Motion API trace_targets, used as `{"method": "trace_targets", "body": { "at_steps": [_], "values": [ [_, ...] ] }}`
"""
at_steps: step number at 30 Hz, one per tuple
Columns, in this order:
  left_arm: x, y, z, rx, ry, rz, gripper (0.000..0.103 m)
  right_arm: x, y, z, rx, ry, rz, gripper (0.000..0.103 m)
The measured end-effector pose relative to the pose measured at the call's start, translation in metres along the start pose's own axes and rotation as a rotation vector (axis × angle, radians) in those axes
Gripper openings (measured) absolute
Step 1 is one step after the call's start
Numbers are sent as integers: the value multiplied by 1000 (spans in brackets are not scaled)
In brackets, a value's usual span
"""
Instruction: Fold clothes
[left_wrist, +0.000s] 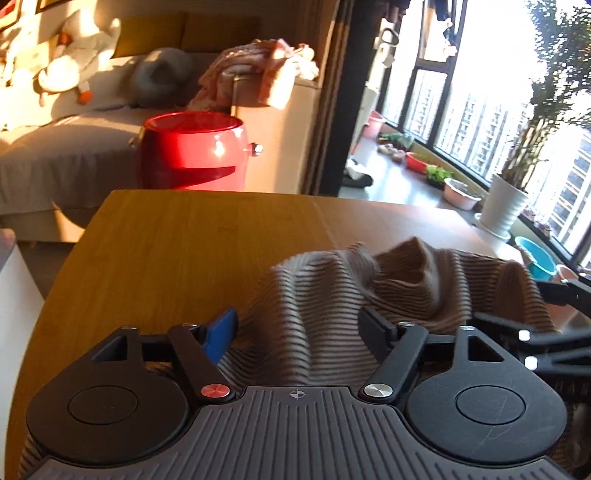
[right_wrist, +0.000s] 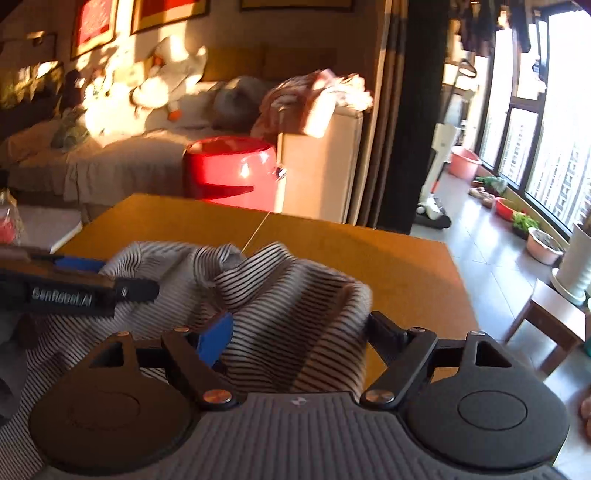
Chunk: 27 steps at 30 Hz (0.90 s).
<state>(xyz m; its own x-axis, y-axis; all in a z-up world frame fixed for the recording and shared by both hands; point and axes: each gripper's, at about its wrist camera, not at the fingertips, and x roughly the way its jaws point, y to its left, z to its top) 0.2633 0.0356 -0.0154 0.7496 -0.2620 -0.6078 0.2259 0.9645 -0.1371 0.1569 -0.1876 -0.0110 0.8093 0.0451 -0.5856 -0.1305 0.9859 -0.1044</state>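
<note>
Black-jawed left gripper (left_wrist: 297, 325) and right gripper (right_wrist: 301, 330) both stood agape over the striped garment (left_wrist: 369, 295), cloth between the fingers but unpinched. Garment lay bunched on the wooden table (left_wrist: 177, 236), near edge, likely being spread ahead of a fold.

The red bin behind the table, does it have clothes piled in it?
No. The red bin stands bare on top; the pink clothes lie on the sofa arm behind it.
</note>
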Motion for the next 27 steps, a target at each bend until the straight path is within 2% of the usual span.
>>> {"method": "trace_targets", "body": {
  "at_steps": [1,2,3,5,8,10,13,16,18,19,21,23,24,27],
  "values": [
    [4,6,1,0,-5,29,67,7,2,-1,-40,20,-17,75],
    [7,14,2,-5,-12,74,67,13,3,-2,-74,38,-45,68],
    [12,24,3,-30,-6,104,67,21,-2,-5,-85,54,-91,66],
    [17,46,8,-125,28,77,70,32,-20,-9,-10,89,-118,69],
    [14,46,9,-114,14,80,72,32,-39,-9,114,98,-70,70],
    [7,40,8,-92,-4,73,71,22,-35,-7,88,74,-74,70],
    [-5,32,7,-70,-26,56,77,-6,-29,-4,40,19,-63,72],
    [-24,24,6,-90,-47,-4,83,-42,-27,-4,5,-25,-24,73],
    [-36,15,2,-94,-59,-57,88,-67,-24,-9,-20,-34,33,73],
    [-42,10,0,-94,-65,-86,88,-78,-21,-13,-32,-28,69,72],
    [-46,0,-11,-93,-63,-123,91,-94,-13,-28,-47,18,144,65],
    [-50,-9,-22,-92,-60,-161,91,-99,-1,-49,-59,99,200,63],
    [-49,-11,-28,-90,-57,-162,92,-97,5,-60,-77,121,205,63],
    [-39,-12,-46,-69,-27,-130,92,-93,21,-83,-122,94,173,67]
  ]
}}
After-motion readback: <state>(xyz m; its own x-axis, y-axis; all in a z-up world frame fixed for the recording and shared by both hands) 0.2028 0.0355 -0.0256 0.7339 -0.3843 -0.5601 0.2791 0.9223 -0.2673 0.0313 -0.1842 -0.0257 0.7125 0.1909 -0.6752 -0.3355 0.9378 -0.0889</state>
